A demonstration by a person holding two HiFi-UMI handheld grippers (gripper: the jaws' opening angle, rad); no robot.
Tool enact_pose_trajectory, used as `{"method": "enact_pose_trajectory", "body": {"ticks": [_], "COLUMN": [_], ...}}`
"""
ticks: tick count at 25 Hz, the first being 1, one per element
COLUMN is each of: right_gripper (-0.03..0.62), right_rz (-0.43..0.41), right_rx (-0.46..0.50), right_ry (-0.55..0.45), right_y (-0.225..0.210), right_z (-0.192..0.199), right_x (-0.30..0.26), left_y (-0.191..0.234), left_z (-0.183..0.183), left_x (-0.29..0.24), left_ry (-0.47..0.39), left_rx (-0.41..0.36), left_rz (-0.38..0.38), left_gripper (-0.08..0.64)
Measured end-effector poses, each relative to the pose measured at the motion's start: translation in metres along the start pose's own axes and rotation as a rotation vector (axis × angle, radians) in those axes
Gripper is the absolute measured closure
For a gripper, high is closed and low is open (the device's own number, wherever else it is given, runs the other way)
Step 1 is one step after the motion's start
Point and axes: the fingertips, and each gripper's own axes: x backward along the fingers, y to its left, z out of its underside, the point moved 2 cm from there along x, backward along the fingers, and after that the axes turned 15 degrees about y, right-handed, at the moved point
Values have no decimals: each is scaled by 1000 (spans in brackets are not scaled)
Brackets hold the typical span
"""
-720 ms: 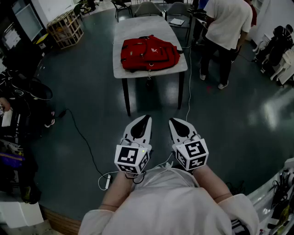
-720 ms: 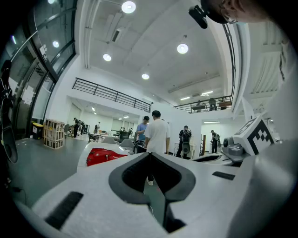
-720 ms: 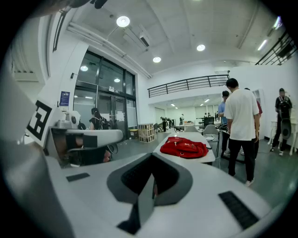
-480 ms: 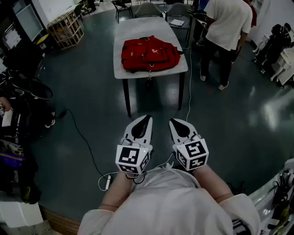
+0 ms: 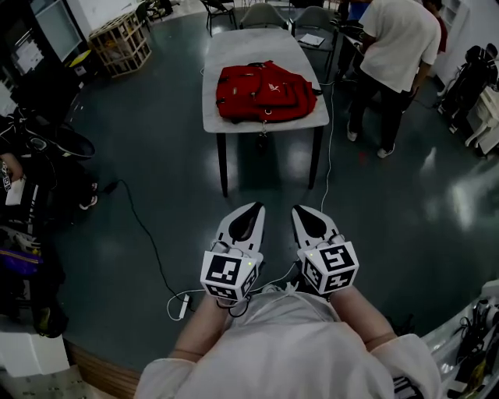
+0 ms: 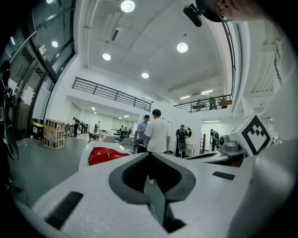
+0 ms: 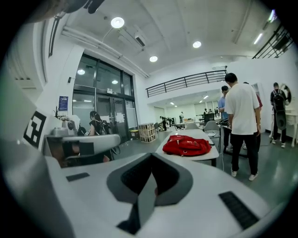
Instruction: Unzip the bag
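Note:
A red backpack [image 5: 265, 92] lies flat on a white table [image 5: 242, 48] several steps ahead of me. It also shows in the left gripper view as a red backpack [image 6: 106, 155] and in the right gripper view as a red backpack [image 7: 186, 145]. My left gripper [image 5: 253, 208] and right gripper [image 5: 301, 210] are held side by side close to my body, far short of the table. Both point toward the bag. Each has its jaws closed together with nothing between them.
A person in a white shirt [image 5: 401, 43] stands at the table's right side. Chairs [image 5: 261, 14] stand behind the table. A wooden crate [image 5: 125, 43] is at the far left. A cable [image 5: 148, 241] runs over the floor to a power strip [image 5: 184, 306]. Bags and gear [image 5: 31, 203] line the left edge.
The head view has shifted a little, so the table and bag sit slightly more to the right and the grippers lower in frame. Both grippers stay shut, side by side.

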Motion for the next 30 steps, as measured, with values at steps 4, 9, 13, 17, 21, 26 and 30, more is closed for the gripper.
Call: {"method": "enact_pose_trajectory", "body": {"ticks": [4, 9, 13, 17, 21, 26, 30], "right_gripper": [565, 565, 565, 565, 565, 565, 565], "right_rz": [-16, -46, -79, -114, -132, -157, -170], "right_rx": [-17, -28, -17, -27, -45, -41, -24], "right_ry": [17, 24, 19, 23, 31, 46, 61], "right_y": [-1, -11, -24, -45, -84, -138, -181], "right_z": [4, 2, -12, -29, -52, -87, -108], "right_x": [-10, -34, -60, -92, -129, -174, -211], "left_y": [8, 22, 44, 66, 84, 112, 129], "left_z": [2, 5, -3, -14, -31, -57, -73], "left_x": [-4, -15, -30, -56, -99, -163, -214], "left_ry": [-2, 4, -6, 3, 5, 4, 0], "left_rx": [18, 45, 47, 46, 28, 54, 56], "left_rz": [-11, -33, -88, -133, -164, -199, -225], "left_gripper": [532, 532, 532, 532, 532, 532, 532]}}
